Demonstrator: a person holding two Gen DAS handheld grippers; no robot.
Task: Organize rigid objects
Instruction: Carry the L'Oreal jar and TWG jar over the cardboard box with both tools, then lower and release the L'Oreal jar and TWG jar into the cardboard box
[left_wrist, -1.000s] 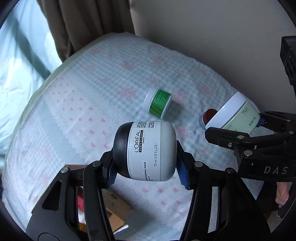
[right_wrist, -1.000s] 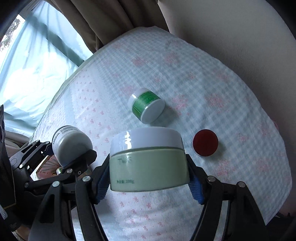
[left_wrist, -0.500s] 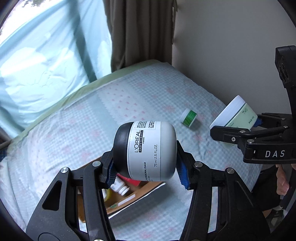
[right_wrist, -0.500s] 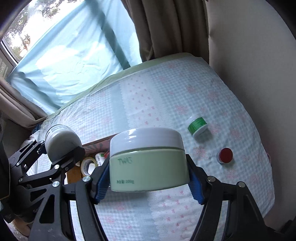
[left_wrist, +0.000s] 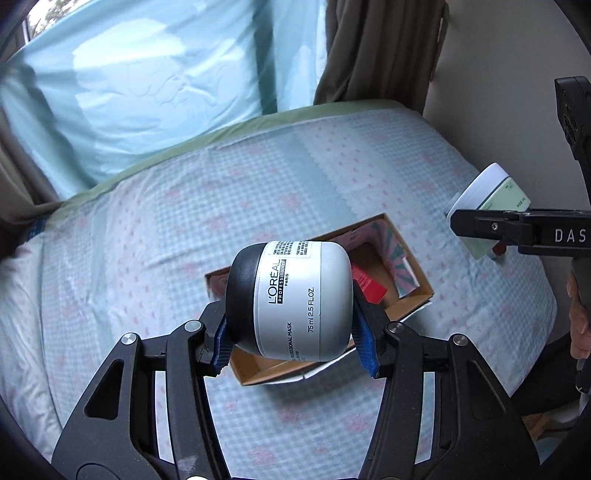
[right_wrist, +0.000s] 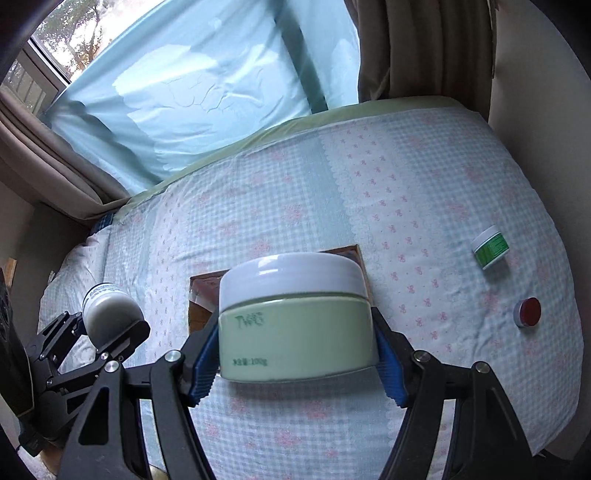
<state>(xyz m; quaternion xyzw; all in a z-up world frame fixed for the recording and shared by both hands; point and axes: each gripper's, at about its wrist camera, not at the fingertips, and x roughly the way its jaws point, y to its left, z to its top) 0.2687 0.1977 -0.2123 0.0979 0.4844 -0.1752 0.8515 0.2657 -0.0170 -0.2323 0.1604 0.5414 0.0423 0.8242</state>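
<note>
Left wrist view:
- Left gripper (left_wrist: 295, 325): jaws pinching a white jar (left_wrist: 295, 299) with a black lid, held on its side, lid to the left, blue pads against lid end and base.
- Jar held in the air above a cardboard box (left_wrist: 410, 273) lying on the bed (left_wrist: 129, 229).
- Box: open at the top, a red item (left_wrist: 367, 284) inside near the right side, other contents partly hidden by the jar.
- Right gripper (left_wrist: 491, 225): at the right edge, jaws pinching a pale green tub (left_wrist: 495, 199) with a white lid, tilted, to the right of the box.
- Bed cover: light checked cloth with pink marks. Blue curtain (left_wrist: 147, 92) at the far side.

Right wrist view:
- Right gripper (right_wrist: 295, 350): jaws pinching the pale green tub (right_wrist: 295, 332), upright, white lid on top, blue pads on both sides.
- Tub held in the air in front of the cardboard box (right_wrist: 207, 291); only far and left edges of the box visible.
- Left gripper (right_wrist: 110, 325): at the lower left, jaws pinching the white jar (right_wrist: 107, 306).
- Small green pot (right_wrist: 491, 251): on the bed at the far right, tipped onto its side.
- Small red-lidded pot (right_wrist: 528, 312): on the bed, nearer than the green pot and apart from it.
</note>
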